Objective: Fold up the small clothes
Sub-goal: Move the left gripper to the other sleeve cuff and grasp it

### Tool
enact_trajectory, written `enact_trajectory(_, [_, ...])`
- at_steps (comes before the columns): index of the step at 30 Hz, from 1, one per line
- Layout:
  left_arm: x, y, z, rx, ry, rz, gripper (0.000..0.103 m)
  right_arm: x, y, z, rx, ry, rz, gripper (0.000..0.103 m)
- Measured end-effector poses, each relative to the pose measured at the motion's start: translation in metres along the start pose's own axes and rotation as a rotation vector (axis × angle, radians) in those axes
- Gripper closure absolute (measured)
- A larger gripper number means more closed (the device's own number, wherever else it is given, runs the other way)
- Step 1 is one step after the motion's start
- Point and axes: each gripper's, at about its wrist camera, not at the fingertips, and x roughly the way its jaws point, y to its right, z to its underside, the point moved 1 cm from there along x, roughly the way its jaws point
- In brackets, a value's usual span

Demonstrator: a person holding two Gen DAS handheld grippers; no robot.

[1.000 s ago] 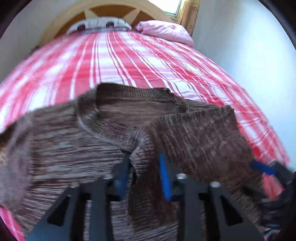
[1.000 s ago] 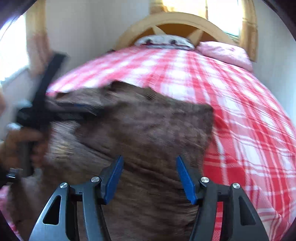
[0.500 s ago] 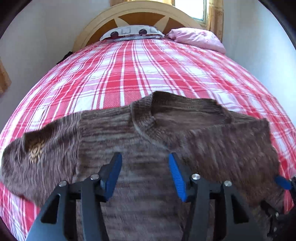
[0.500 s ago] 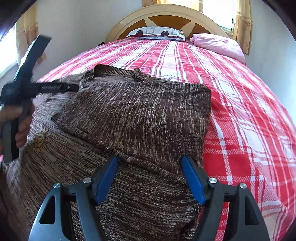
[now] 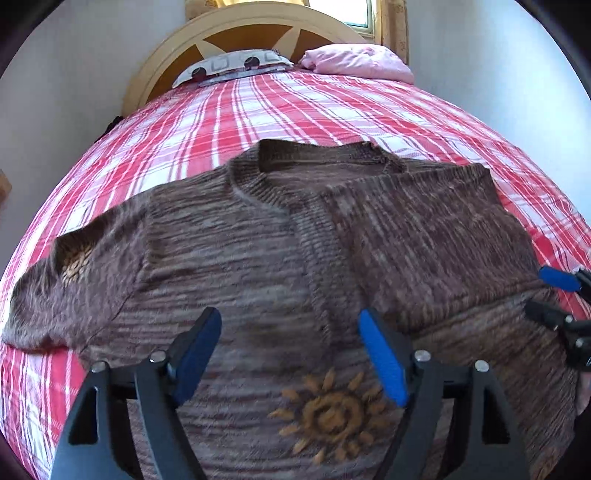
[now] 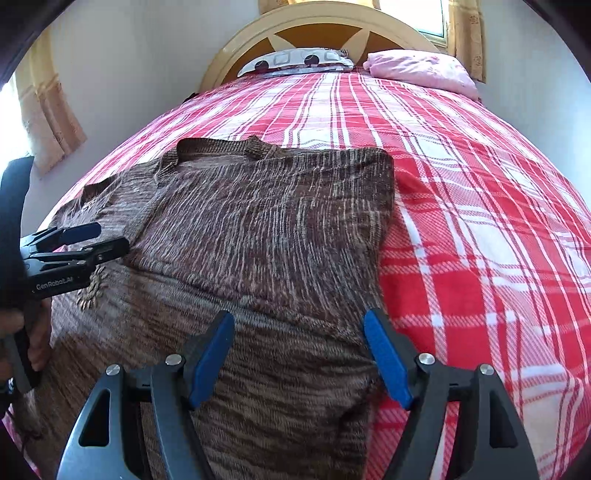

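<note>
A brown knitted sweater with an orange sun motif lies flat on the red plaid bed. Its right sleeve side is folded over the chest; its left sleeve lies spread out to the left. My left gripper is open and empty, hovering above the sweater's chest. My right gripper is open and empty above the sweater's lower right part near its right edge. Each gripper shows in the other's view: the right gripper at the right edge, the left gripper at the left edge.
A wooden headboard stands at the far end, with a patterned pillow and a pink pillow before it. White walls flank the bed on both sides. A curtain hangs at the left.
The left gripper let go of the sleeve cuff, opened and pulled back toward me. The folded sleeve now lies flat on the chest. The right gripper stayed open and drew back a little.
</note>
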Motion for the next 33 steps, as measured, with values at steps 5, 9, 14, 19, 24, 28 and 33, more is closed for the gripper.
enact_trajectory(5, [0.005,-0.008,0.001,-0.042,-0.004,0.006,0.022,-0.03,-0.013,-0.019,-0.003,0.096,-0.012,0.029])
enact_trajectory(9, [0.009,-0.006,0.001,-0.046,-0.002,0.007,0.022,-0.014,-0.034,-0.035,-0.092,0.098,-0.027,0.029])
enact_trajectory(14, [0.009,-0.016,0.006,-0.089,-0.007,0.036,0.018,0.034,-0.006,-0.035,0.027,-0.054,-0.064,0.029])
enact_trajectory(19, [-0.001,-0.03,0.012,-0.13,0.006,0.059,0.018,0.025,-0.002,-0.027,0.038,-0.051,-0.079,0.029])
enact_trajectory(24, [-0.021,-0.06,0.022,-0.174,0.049,0.029,0.018,0.024,-0.016,-0.014,-0.052,-0.032,0.004,0.028])
enact_trajectory(28, [-0.03,-0.098,0.032,-0.213,0.064,-0.038,0.018,0.026,-0.022,-0.013,-0.091,-0.029,0.031,0.024])
enact_trajectory(33, [-0.032,-0.157,0.049,-0.318,0.052,-0.134,0.018,0.025,-0.021,-0.011,-0.083,-0.016,0.025,0.024])
